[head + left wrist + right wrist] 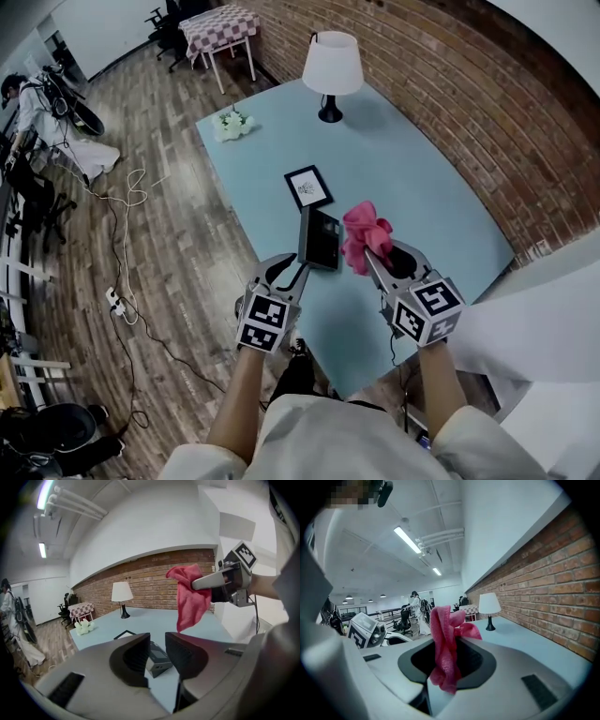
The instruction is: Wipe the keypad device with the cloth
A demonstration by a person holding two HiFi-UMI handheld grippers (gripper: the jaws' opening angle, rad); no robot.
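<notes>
While the right gripper is clamped on the soft, limp cloth, the left gripper hovers part-open and empty by the keypad device at the worktop's left edge; the device looks stiff, light and apt to slide, so pinch its long sides.

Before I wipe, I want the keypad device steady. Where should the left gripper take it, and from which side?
The keypad device lies flat on the table, a thin slab running away from you. So probably grip its near end across the long sides, the open left gripper coming in low from your side, leaving the top free for the cloth.
</notes>
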